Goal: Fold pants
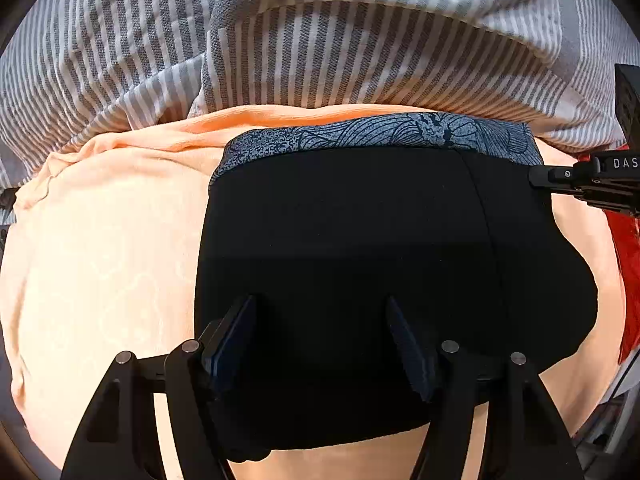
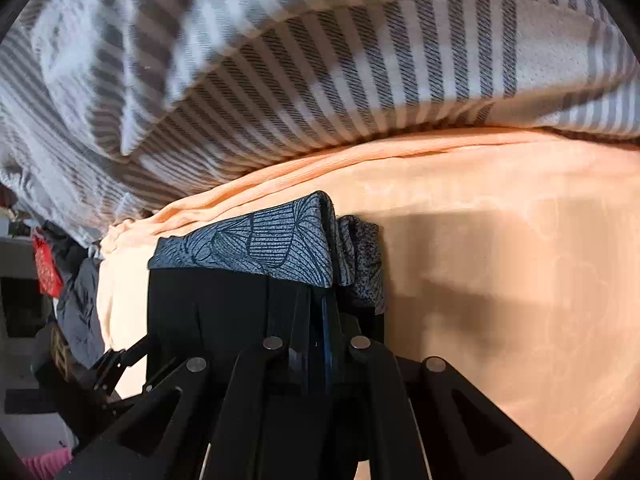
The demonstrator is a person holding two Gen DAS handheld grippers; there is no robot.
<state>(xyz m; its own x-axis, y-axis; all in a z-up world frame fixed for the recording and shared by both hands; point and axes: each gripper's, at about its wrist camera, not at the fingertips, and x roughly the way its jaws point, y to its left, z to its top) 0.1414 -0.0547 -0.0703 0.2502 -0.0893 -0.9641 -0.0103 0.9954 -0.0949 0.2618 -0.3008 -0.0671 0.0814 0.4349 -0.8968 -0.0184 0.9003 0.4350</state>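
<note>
Two grippers over black pants [image 1: 360, 260] on peach sheet [image 1: 100, 260]. Left gripper [image 1: 320, 344] spread, grasping nothing. Right gripper [image 2: 318, 312], at three o'clock, clenched on pants.

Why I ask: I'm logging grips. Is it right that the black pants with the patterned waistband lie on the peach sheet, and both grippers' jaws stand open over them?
Not quite. Only the left gripper stands open over the black pants on the peach sheet. The right wrist view shows the right gripper shut on the pants just below the patterned waistband.

Folded black pants [image 1: 360, 260], patterned waistband
</note>
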